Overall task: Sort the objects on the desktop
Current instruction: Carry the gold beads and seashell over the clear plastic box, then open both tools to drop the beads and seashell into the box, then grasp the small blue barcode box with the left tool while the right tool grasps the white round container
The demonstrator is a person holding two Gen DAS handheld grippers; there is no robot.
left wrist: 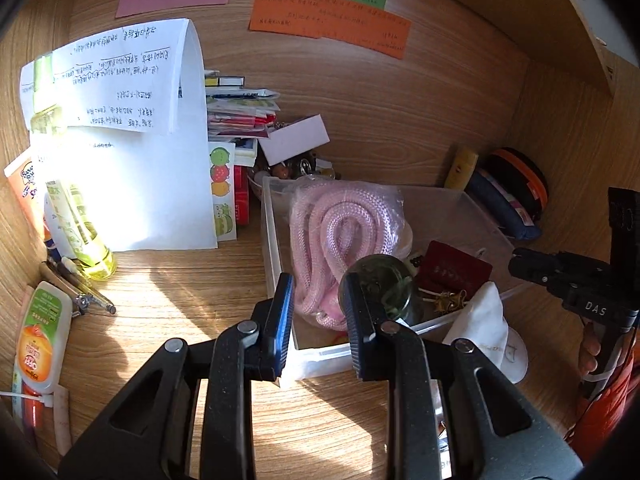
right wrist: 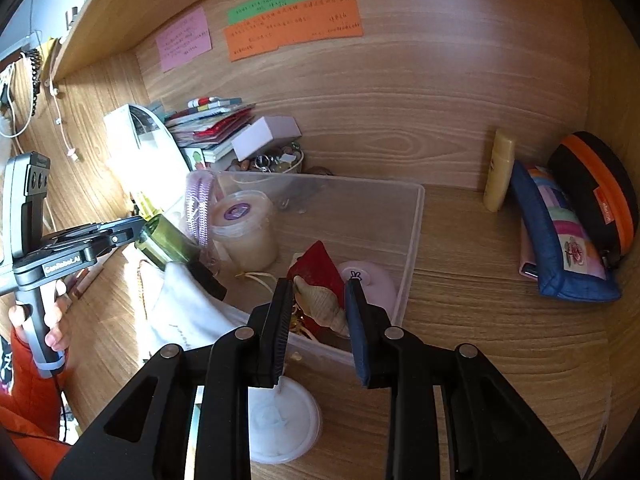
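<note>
In the left wrist view, the left gripper [left wrist: 316,284] is held over the near edge of the clear plastic box [left wrist: 272,240]. Its jaws are drawn in to a narrow gap and nothing is gripped between them. Inside the box, a coiled pink rope [left wrist: 336,232] is seen at the left end. A green glass bottle [left wrist: 384,284] lies just beyond the gripper's right finger, and whether it is touched cannot be told. A red card [left wrist: 452,272] lies to the right of the bottle. A white cloth pouch [left wrist: 480,320] is draped over the box's near right corner. The right gripper [left wrist: 516,258] is seen above the box's right side.

In the right wrist view, the right gripper is pointed down at the box's near wall, its jaws also narrowed and empty. A seashell [right wrist: 320,300] lies in the box, framed between the fingers but beyond them, on the red card. A pale tub [right wrist: 244,228] stands further back in the box, and a white lid [right wrist: 280,420] lies on the desk in front of it. A blue pencil case [right wrist: 560,248] is propped well to the right of the box.
</note>
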